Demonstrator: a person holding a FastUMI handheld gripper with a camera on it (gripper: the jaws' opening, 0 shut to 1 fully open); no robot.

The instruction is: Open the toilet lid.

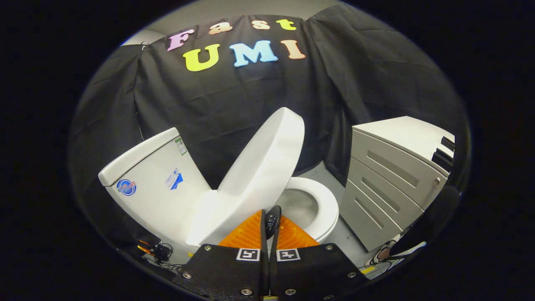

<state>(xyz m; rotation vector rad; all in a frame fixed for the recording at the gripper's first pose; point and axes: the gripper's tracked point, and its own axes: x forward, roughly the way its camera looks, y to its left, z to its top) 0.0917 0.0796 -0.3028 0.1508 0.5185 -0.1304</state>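
Black cloth walls the booth; from left stand a white ceramic cistern [154,179] with small stickers too small to read, the white plastic toilet lid [263,167] and a grey drawer cabinet [393,175]. The lid stands half-raised just ahead of the orange-and-black gripper [270,221], whose fingers lie together, holding nothing. The lift looks midway; next, I judge, push it back to the cistern.

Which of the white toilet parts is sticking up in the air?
The lid, raised at a slant just beyond the closed tongs; the tank and seat lie lower.
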